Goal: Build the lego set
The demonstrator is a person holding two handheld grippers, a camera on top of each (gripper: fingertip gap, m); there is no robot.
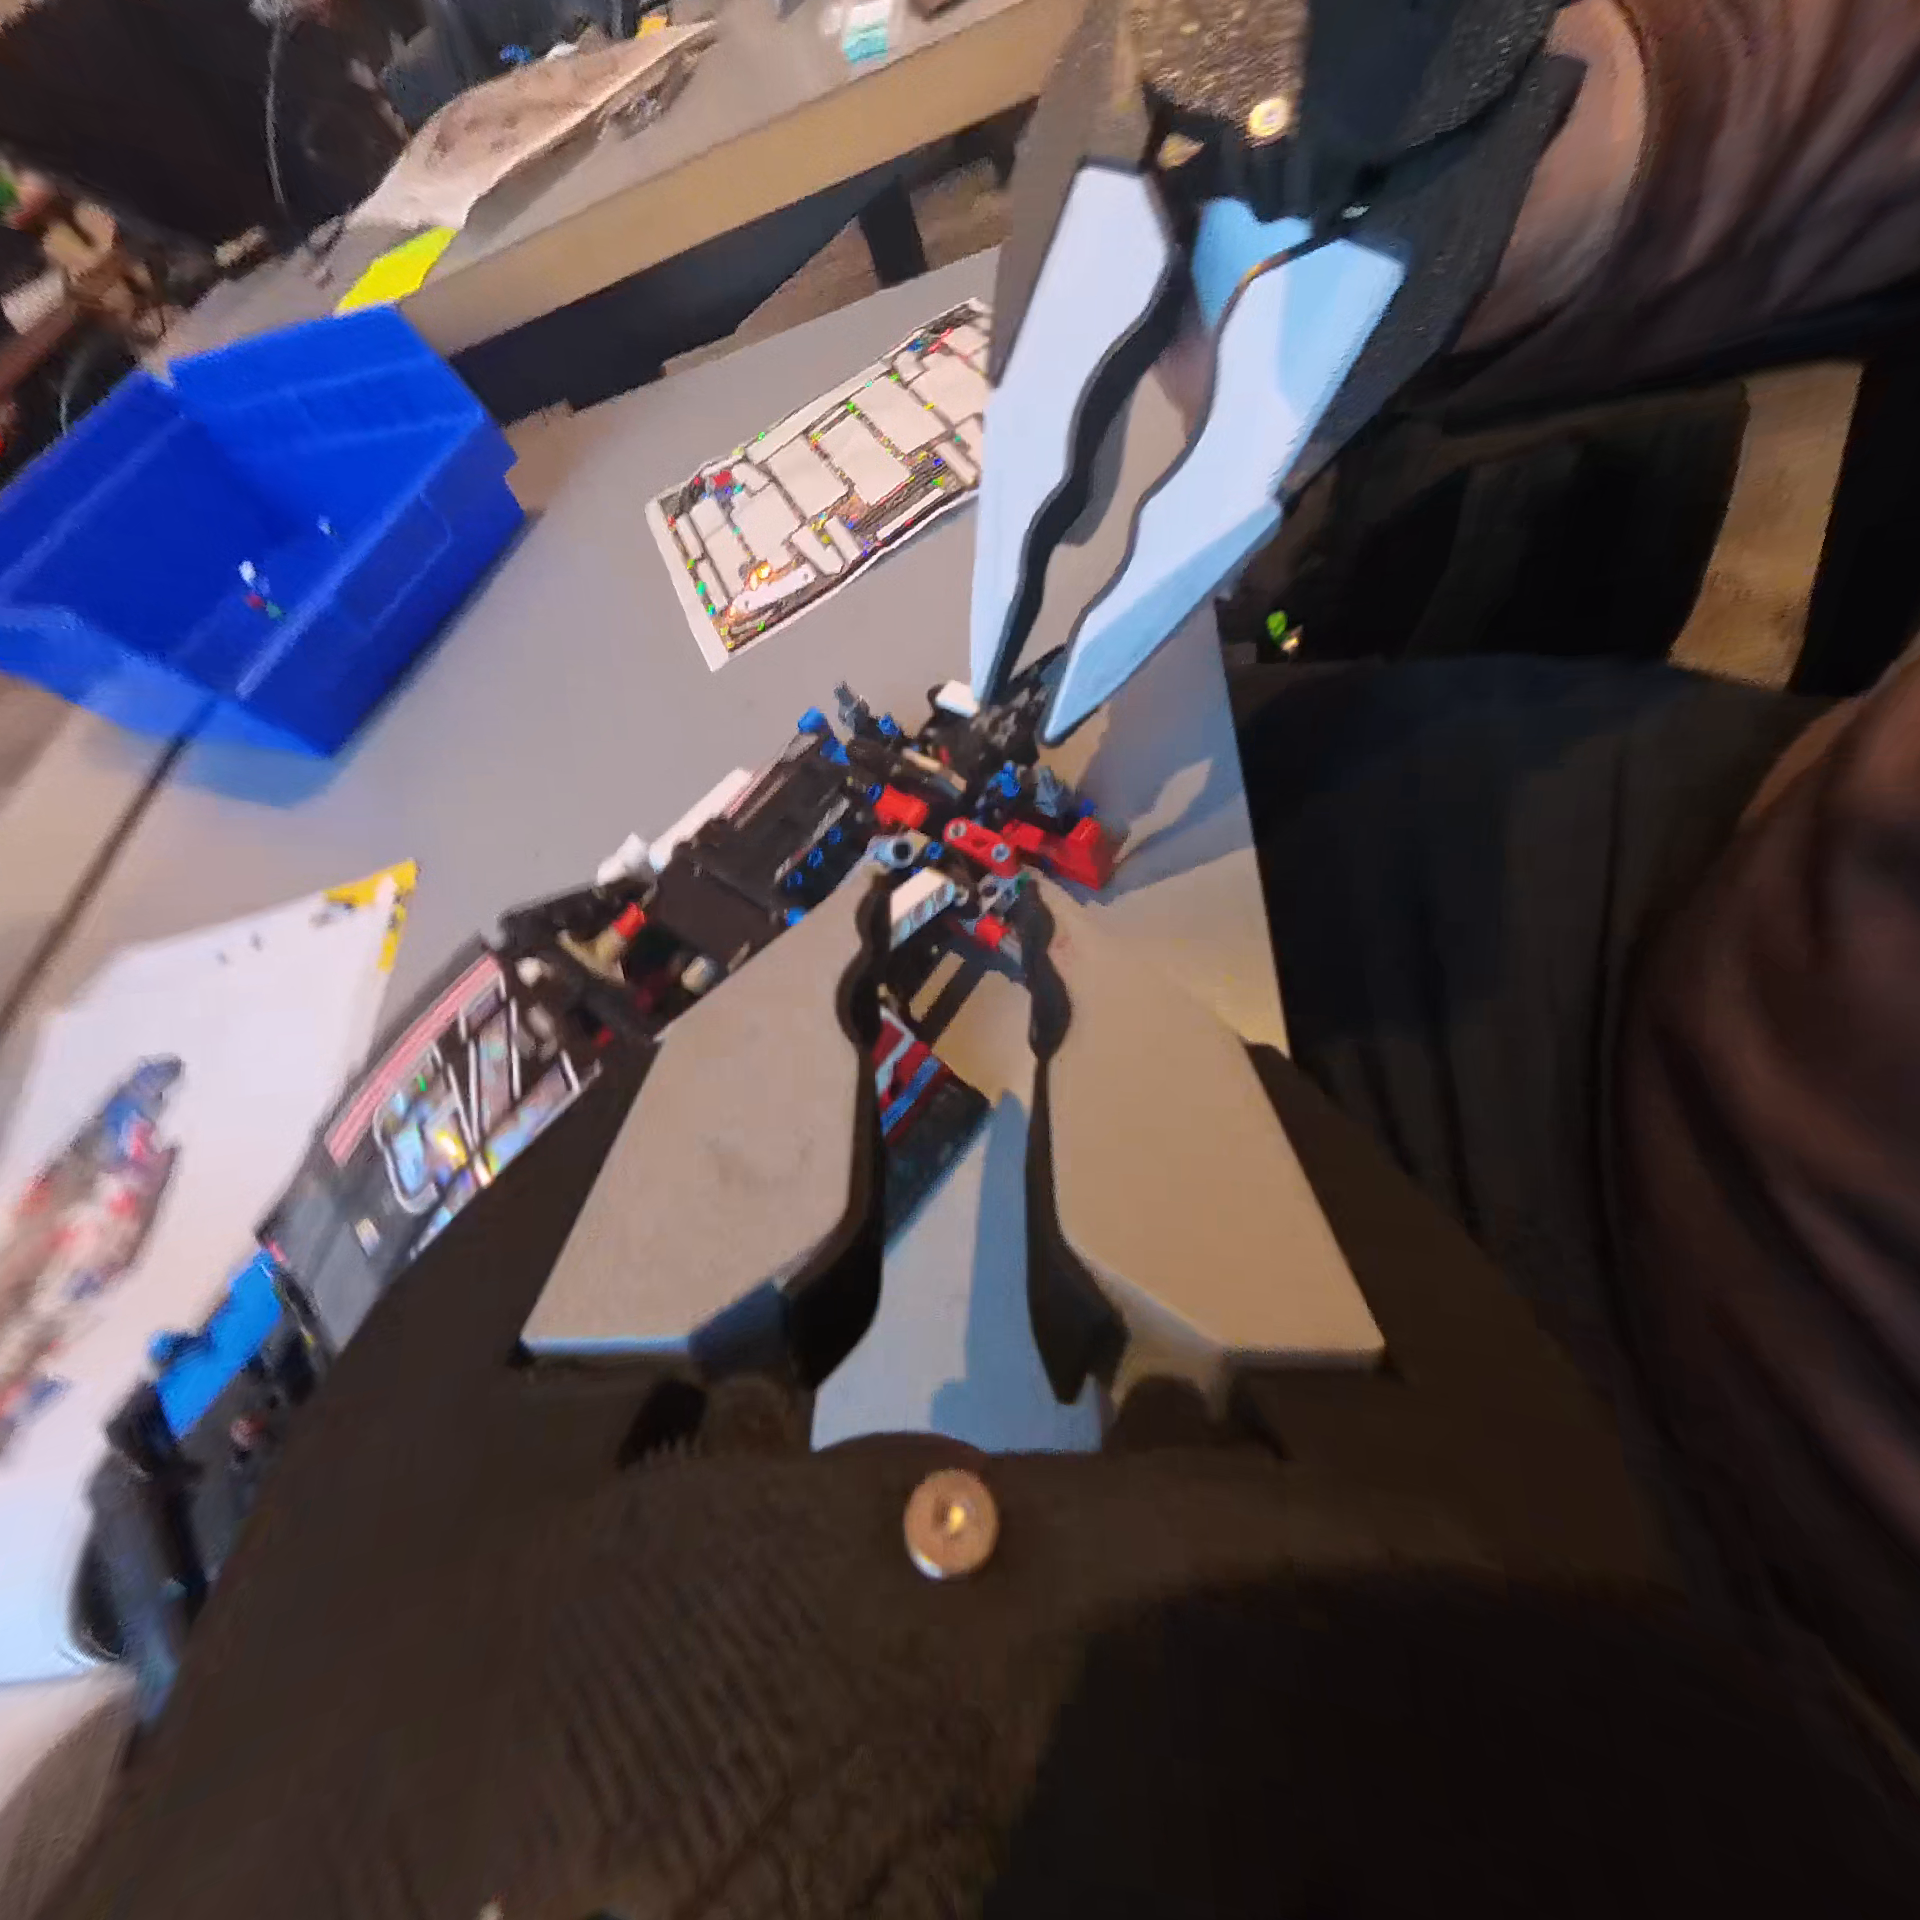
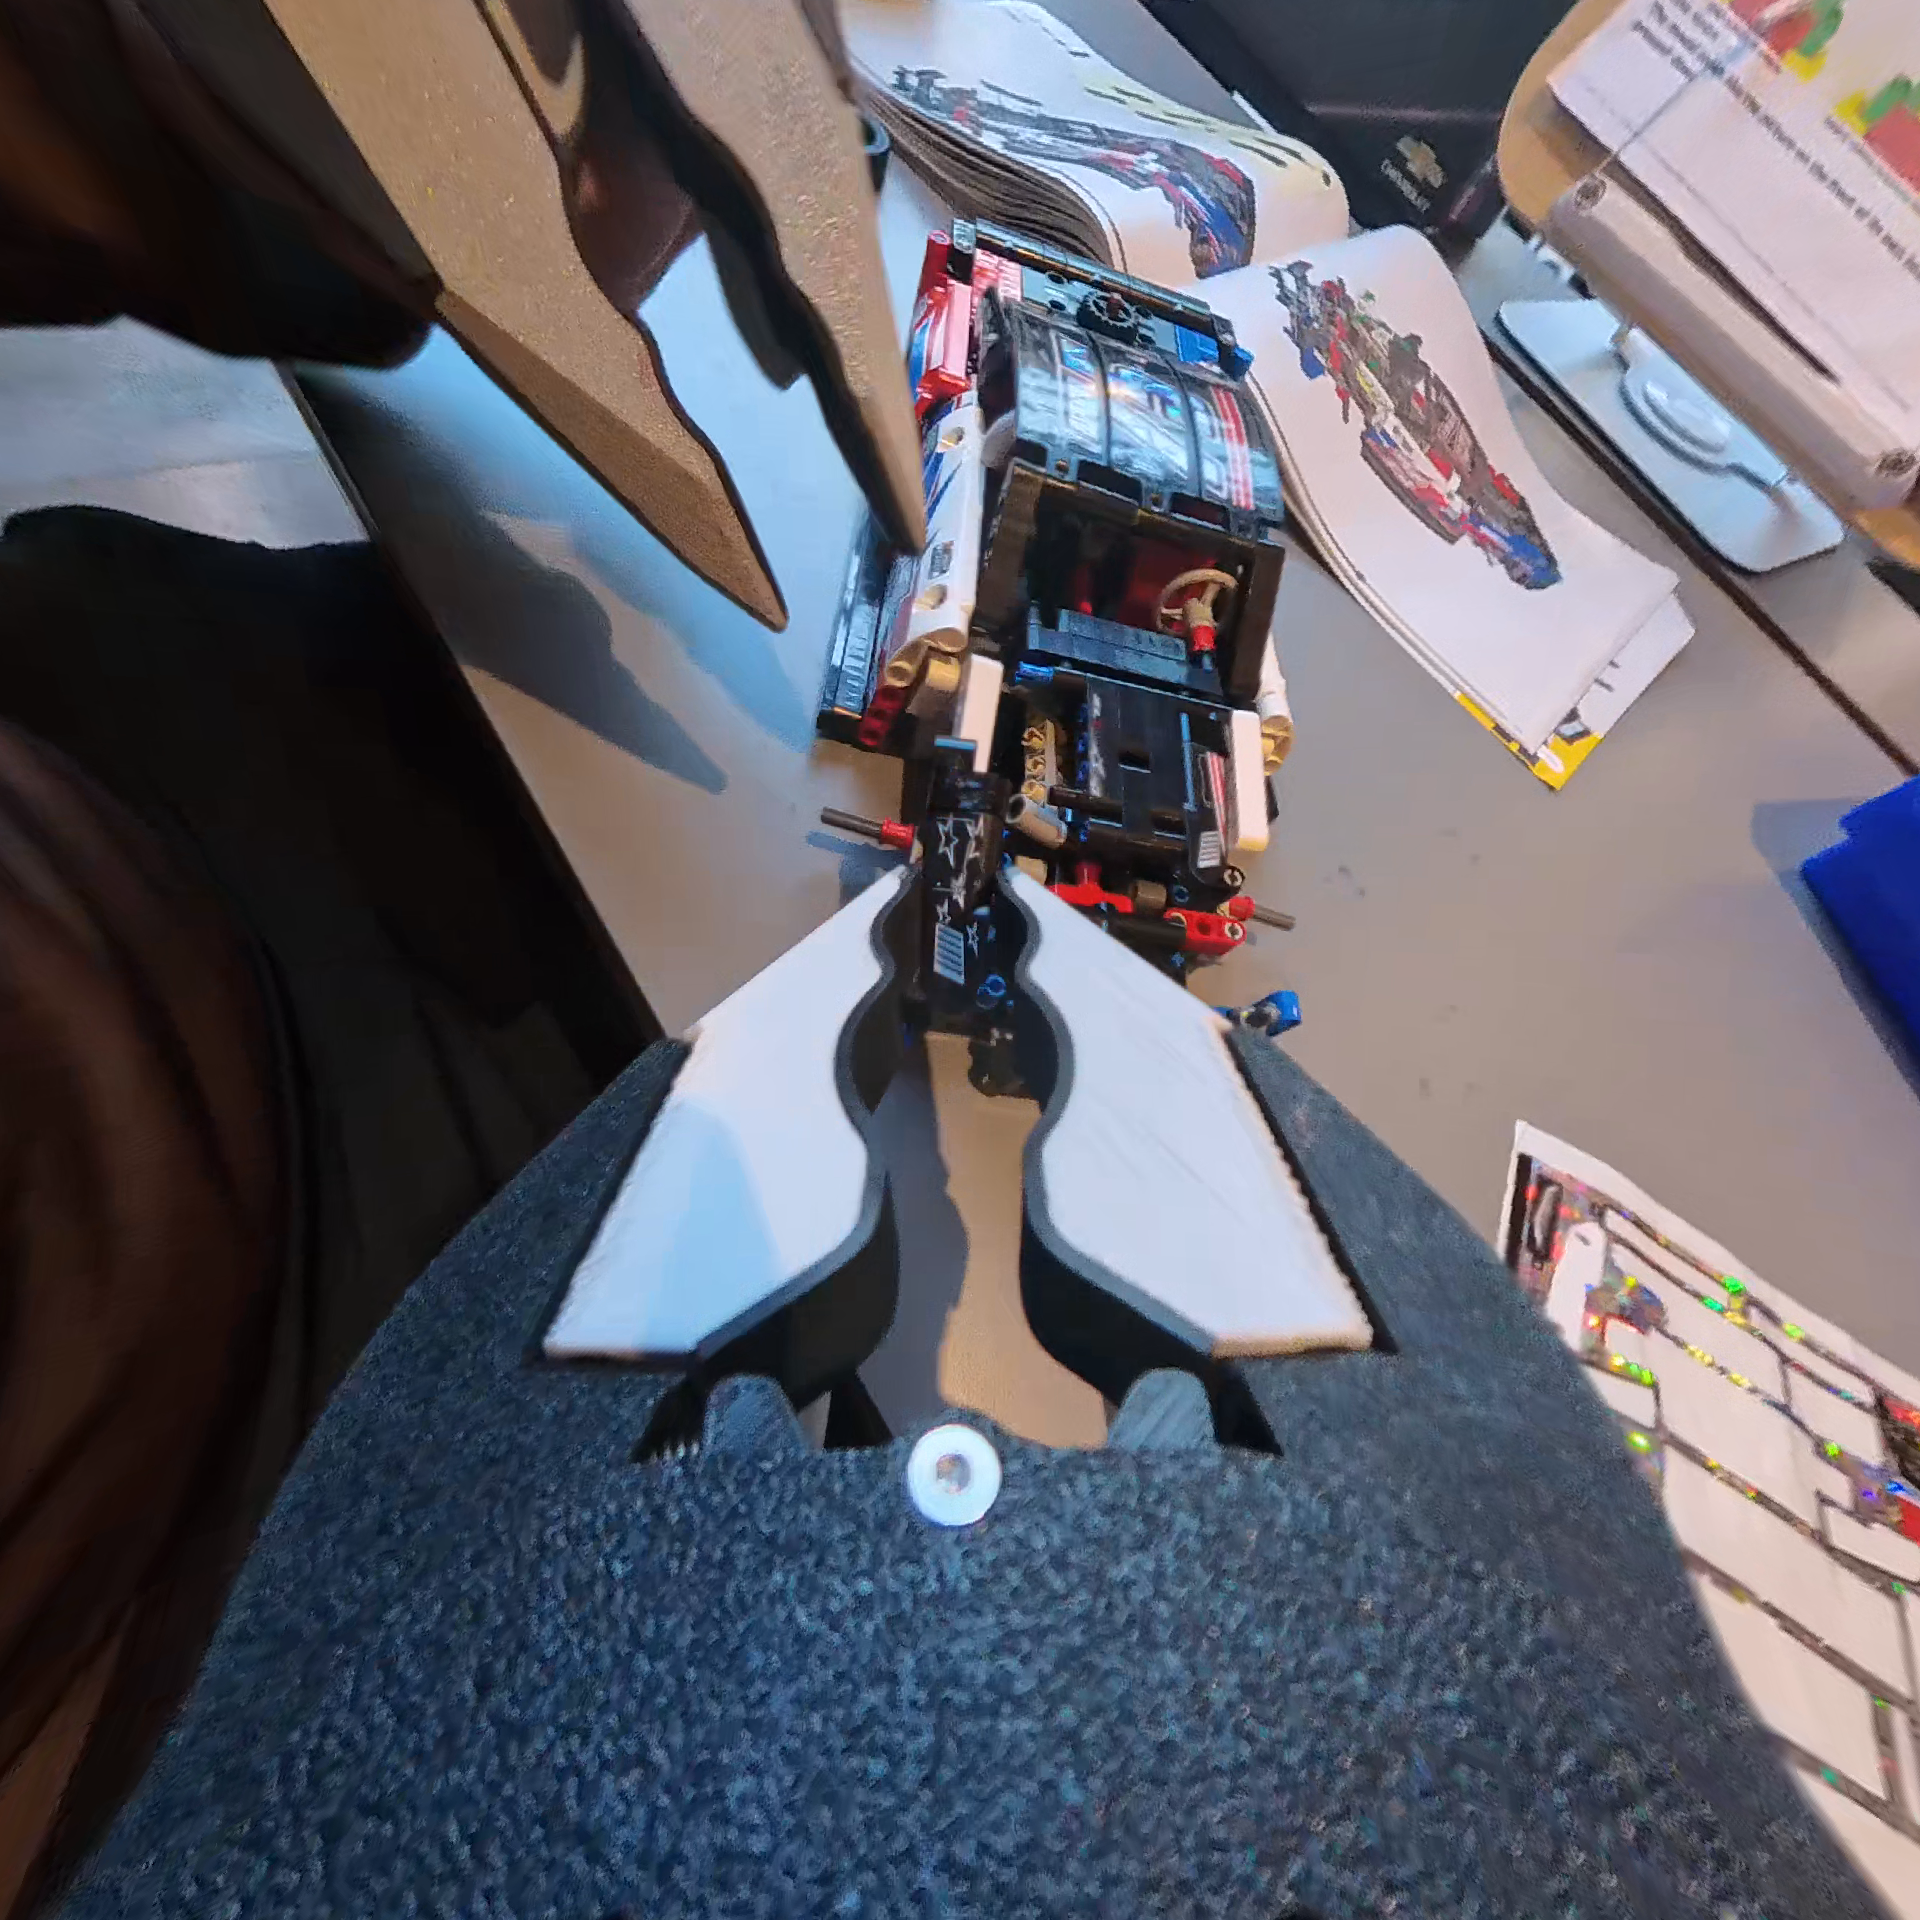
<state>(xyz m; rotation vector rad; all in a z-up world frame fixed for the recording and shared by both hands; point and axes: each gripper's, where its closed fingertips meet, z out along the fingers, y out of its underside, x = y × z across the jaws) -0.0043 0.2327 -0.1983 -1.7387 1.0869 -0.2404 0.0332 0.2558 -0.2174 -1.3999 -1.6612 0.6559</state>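
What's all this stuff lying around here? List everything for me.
Half-built lego car: one, black with red, white and blue parts, middle of the grey table.
Black starred lego panel: one, at the car's near end, between the right gripper's fingers.
Open instruction booklet: one, white with pictures, beside the car.
Glittery sticker sheet: one, white, flat on the table.
Blue plastic bin: one, at the table's far side.
Left gripper: grey fingers, at the car's red end.
Right gripper: white fingers, clamping the panel.
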